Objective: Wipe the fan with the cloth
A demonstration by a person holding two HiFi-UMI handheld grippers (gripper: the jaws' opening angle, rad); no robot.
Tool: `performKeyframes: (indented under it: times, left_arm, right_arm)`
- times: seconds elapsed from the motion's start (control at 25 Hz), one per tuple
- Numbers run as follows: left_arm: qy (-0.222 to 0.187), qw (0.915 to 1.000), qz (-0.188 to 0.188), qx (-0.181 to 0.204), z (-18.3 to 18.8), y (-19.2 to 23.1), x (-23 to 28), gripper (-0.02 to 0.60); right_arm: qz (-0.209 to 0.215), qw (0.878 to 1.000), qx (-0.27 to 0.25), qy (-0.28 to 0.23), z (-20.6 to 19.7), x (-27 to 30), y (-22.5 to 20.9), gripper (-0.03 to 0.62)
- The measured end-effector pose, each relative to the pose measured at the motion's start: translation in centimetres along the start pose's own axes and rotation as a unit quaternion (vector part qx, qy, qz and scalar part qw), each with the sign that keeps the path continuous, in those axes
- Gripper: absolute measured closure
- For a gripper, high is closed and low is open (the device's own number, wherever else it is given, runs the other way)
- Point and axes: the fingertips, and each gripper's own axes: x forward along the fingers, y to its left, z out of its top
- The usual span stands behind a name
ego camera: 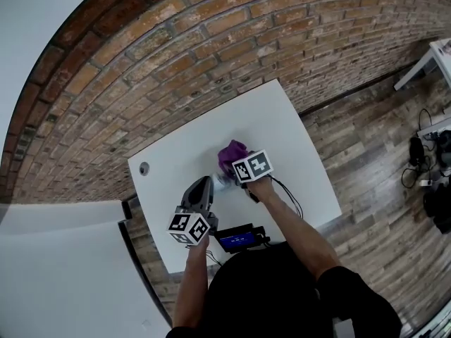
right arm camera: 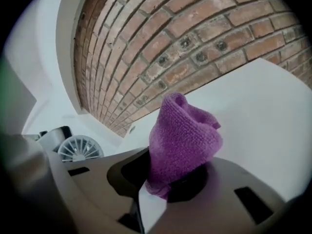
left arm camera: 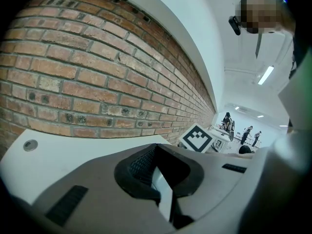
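Pinches cloth [right arm camera: 183, 140] in right gripper [right arm camera: 165, 186], holds left gripper [left arm camera: 161, 179] pressed together and empty, may topple the unsteadied fan [right arm camera: 80, 148] just left of the pinching jaws.

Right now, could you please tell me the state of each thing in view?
cloth: bunched, clamped in the right gripper.
right gripper: shut on the cloth.
left gripper: shut, empty.
fan: on the table, cloth not touching it.
small screen: lit blue.

right tool [right arm camera: 163, 189] clamps purple cloth [right arm camera: 183, 138] beside fan [right arm camera: 79, 148].
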Motion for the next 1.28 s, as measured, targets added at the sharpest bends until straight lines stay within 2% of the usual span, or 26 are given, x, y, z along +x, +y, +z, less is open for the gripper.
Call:
performKeyframes:
  times: [0.16,0.36,0.48,0.56,0.64,0.72,0.88,0.96,1.08,1.16,1.28]
  left_arm:
    - [0.000,1.0000,0.001,-0.001,-0.1,-0.1,0.0,0.577]
    - [-0.002,1.0000,0.000,0.003,0.1,-0.1,0.1,0.577]
    - [-0.002,1.0000,-0.001,0.003,0.0,-0.1,0.1,0.577]
    - [-0.002,1.0000,-0.007,0.001,-0.1,-0.2,0.1,0.577]
    - [-0.003,0.9995,-0.031,-0.006,-0.1,-0.4,0.0,0.577]
    - [-0.001,0.9981,-0.058,-0.017,0.0,-0.5,-0.6,0.577]
    - [-0.004,0.9958,-0.077,-0.050,0.2,-0.2,-3.0,0.576]
    - [0.015,0.9914,-0.105,-0.077,-0.9,-1.2,-3.7,0.577]
    - [0.056,0.9834,-0.139,-0.103,-3.3,-2.7,-3.5,0.577]
    - [0.061,0.9829,-0.132,-0.114,-4.1,-2.7,-3.1,0.577]
    - [0.046,0.9835,-0.109,-0.137,-3.8,-1.6,-2.9,0.577]
  right_arm:
    - [0.013,0.998,0.027,0.057,-3.4,2.6,0.0,0.522]
    - [-0.005,0.997,0.037,0.074,-6.9,0.2,-0.3,0.522]
    - [0.016,0.993,0.037,0.110,-10.2,-1.5,0.5,0.522]
    - [0.026,0.992,0.050,0.116,-11.1,-2.4,0.6,0.522]
    - [0.025,0.993,0.063,0.094,-9.9,-3.3,0.3,0.522]
    - [0.028,0.996,0.060,0.052,-6.5,-4.3,0.4,0.522]
    - [0.066,0.997,0.000,-0.044,2.5,-6.3,3.1,0.522]
    - [0.092,0.993,-0.038,-0.066,5.6,-6.4,5.2,0.522]
    - [0.134,0.985,-0.096,-0.045,7.3,-4.5,8.4,0.522]
    - [0.155,0.980,-0.128,-0.006,6.6,-2.8,10.0,0.522]
    - [0.157,0.975,-0.149,0.043,4.9,-2.0,10.5,0.522]
